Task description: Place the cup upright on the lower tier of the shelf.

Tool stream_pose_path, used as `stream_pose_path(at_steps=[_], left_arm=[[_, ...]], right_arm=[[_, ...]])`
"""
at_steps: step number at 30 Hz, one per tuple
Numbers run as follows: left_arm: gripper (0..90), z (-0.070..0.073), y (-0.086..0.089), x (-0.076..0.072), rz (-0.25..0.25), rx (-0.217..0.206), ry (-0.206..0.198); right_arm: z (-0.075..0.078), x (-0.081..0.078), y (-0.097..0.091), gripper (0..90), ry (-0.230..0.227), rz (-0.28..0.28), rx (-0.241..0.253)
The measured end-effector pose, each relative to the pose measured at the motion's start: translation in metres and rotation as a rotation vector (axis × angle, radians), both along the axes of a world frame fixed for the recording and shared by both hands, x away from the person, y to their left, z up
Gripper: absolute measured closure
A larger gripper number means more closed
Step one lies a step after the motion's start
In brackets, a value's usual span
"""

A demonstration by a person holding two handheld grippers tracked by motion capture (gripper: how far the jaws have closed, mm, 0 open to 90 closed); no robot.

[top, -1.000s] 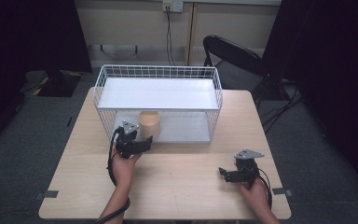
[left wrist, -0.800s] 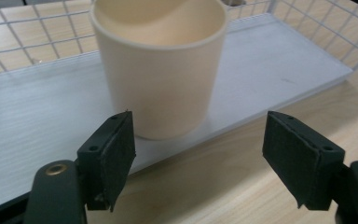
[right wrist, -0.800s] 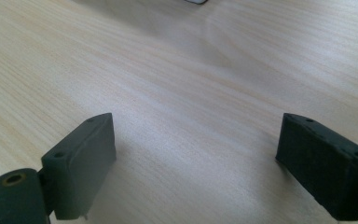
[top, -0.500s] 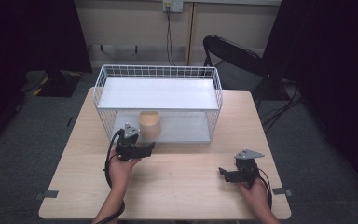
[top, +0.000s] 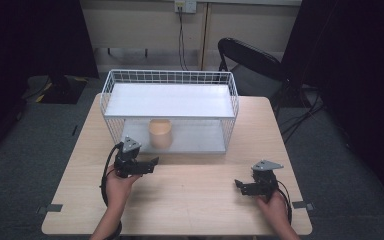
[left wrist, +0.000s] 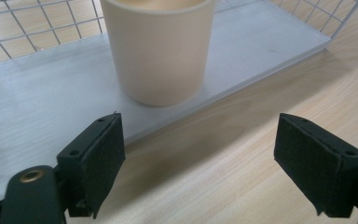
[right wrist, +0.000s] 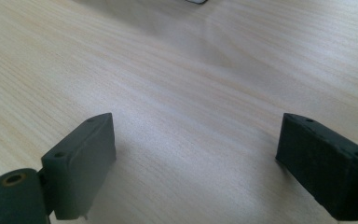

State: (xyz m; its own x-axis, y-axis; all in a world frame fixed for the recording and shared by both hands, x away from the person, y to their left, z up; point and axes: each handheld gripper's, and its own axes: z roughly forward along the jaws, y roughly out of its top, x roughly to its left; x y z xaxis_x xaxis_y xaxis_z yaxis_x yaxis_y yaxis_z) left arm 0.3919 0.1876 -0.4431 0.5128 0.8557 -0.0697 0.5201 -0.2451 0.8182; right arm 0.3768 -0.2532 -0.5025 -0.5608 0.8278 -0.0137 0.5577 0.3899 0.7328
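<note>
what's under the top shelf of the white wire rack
A beige cup stands upright on the lower shelf of the wire rack, left of centre. The top shelf hides the back of that level.

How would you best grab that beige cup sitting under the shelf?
Probably across the round side wall of the beige cup, jaws either side, coming level from the rack's open front. It stands upright on the lower board, and the upper shelf blocks a grab from above. The open left gripper already faces it.

Pale wooden tabletop (top: 190, 190); white wire rack (top: 170, 107) standing at its far side, beige cup (top: 160, 133) on rack's lower shelf (top: 200, 137).
</note>
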Motion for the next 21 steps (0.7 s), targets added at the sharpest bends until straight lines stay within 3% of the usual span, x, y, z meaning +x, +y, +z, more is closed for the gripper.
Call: stream_pose_path(at_steps=[21], left_arm=[[15.9, -0.013, 0.028, -0.019, -0.006, 0.005, 0.028]], right_arm=[[0.0, 0.0, 0.0, 10.6, 0.0, 0.0, 0.0]])
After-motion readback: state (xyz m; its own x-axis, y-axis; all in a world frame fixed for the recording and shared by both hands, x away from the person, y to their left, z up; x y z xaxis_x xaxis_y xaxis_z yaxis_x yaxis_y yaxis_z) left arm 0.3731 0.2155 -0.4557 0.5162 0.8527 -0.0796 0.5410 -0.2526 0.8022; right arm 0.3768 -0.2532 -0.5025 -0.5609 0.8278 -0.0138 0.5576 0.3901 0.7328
